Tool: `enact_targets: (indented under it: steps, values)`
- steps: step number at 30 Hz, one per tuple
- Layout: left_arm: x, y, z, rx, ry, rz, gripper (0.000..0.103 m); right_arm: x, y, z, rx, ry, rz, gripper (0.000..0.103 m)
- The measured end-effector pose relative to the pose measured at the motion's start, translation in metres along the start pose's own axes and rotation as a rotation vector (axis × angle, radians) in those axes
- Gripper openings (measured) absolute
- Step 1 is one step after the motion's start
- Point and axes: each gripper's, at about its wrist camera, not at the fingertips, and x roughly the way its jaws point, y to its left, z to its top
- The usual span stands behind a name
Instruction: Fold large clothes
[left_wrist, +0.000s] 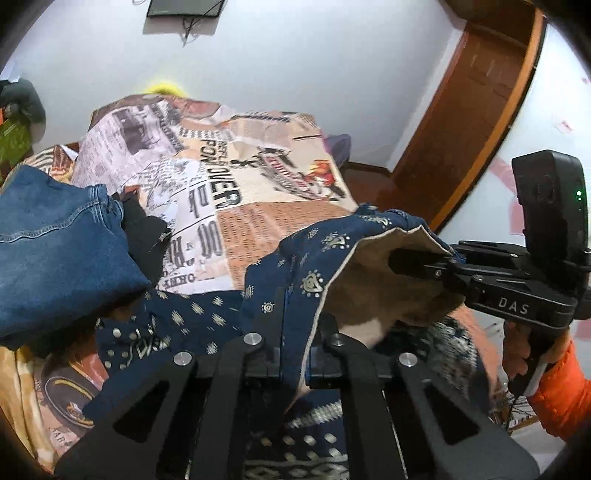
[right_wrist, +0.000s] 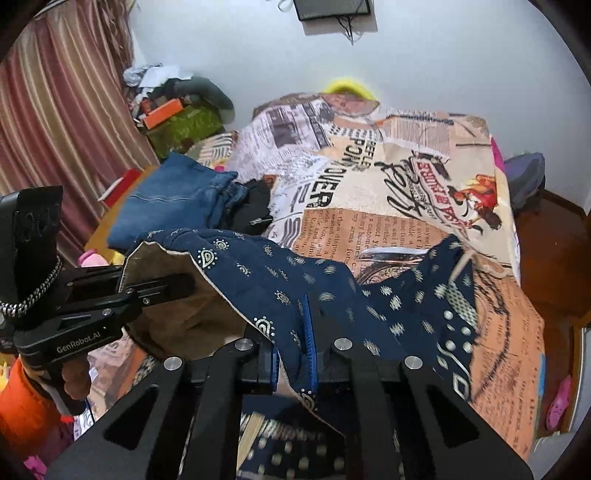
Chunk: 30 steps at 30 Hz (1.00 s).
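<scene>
I have both the left tongs (left_wrist: 295, 354) and right tongs (right_wrist: 293, 354) clenched on one hem of the navy garment (right_wrist: 332, 291), raised off the bed (right_wrist: 424, 206); judging this the fold's start, I next carry the hem across evenly.

white wall (right_wrist: 258, 55) | striped curtain (right_wrist: 55, 110) | wooden door (left_wrist: 472, 110) | newsprint bedsheet (right_wrist: 406, 192)
</scene>
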Motion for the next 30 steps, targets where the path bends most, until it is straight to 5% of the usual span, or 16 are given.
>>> enact_targets:
  steps: [9,21,30]
  values:
    - [-0.036,-0.032,-0.034,0.015,0.011,-0.017,0.005,-0.044,0.017,-0.034,-0.049,-0.038,-0.003,0.010]
    - [-0.024,-0.038,-0.105,0.005,0.159,0.060,0.006,-0.029,0.009,-0.089,0.013,0.080,0.022,0.010]
    - [-0.019,-0.044,-0.137,0.054,0.266,0.105,0.023,-0.022,0.007,-0.112,0.061,0.158,0.050,0.011]
